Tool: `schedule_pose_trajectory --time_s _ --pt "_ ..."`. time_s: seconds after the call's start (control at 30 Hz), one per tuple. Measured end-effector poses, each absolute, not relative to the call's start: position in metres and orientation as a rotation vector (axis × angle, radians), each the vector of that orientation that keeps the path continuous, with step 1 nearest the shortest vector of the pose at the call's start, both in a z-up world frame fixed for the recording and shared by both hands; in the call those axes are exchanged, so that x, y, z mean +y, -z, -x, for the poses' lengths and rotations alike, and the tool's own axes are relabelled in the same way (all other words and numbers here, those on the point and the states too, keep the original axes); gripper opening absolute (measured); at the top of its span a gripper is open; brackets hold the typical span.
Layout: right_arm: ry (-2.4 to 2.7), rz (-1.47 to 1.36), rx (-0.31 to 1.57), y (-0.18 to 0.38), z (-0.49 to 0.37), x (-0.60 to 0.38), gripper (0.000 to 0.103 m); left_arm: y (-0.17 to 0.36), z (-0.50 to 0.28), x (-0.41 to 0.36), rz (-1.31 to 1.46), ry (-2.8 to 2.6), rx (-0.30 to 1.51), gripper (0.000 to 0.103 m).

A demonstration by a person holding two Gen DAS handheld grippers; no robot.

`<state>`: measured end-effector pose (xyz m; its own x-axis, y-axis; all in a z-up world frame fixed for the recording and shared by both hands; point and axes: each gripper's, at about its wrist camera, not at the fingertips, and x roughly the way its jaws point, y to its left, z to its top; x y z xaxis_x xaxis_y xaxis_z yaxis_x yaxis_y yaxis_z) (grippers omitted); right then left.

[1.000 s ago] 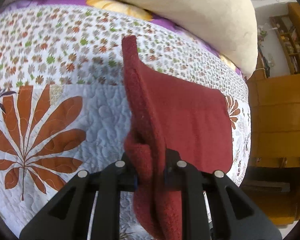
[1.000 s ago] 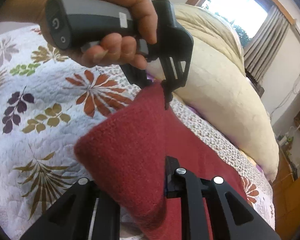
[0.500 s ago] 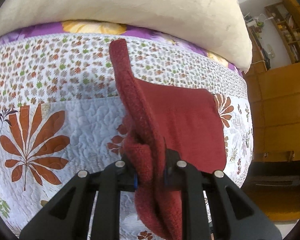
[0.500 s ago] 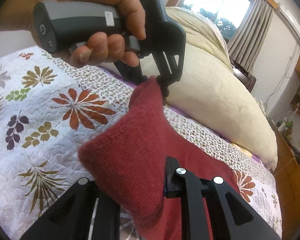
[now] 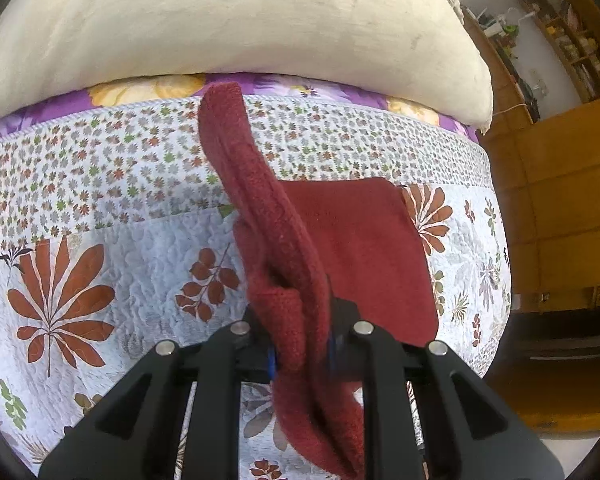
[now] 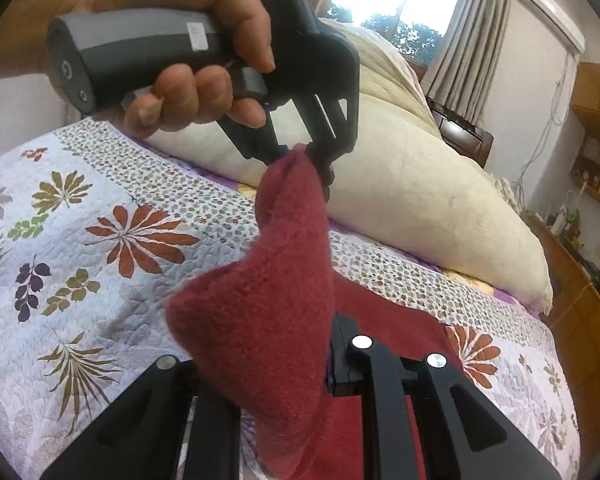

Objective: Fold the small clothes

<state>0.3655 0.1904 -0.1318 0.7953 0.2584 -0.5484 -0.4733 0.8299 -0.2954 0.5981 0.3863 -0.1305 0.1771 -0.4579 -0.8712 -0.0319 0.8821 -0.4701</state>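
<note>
Lifted higher off the bed (image 6: 100, 280) than before, the soft, limp red cloth (image 6: 268, 320) sags between both grippers' fingers (image 5: 342, 316), clamped on neighbouring corners.

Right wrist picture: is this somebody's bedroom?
Most likely yes, a bedroom. A quilt with leaf and flower prints covers a bed, a big cream duvet is heaped along its far side, and a curtained window stands behind. Wooden shelves line the wall.
</note>
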Motion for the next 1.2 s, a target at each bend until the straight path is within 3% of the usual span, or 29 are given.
schedule_pose_trajectory --time_s 0.8,1.2 --pt "-0.326 0.313 0.546 0.125 -0.385 0.113 0.016 0.117 -0.620 0.294 0.312 0.322 1.404 0.015" --pt "-0.314 0.233 0.600 0.138 -0.401 0.073 0.016 0.140 -0.639 0.236 0.211 0.283 1.471 0.015"
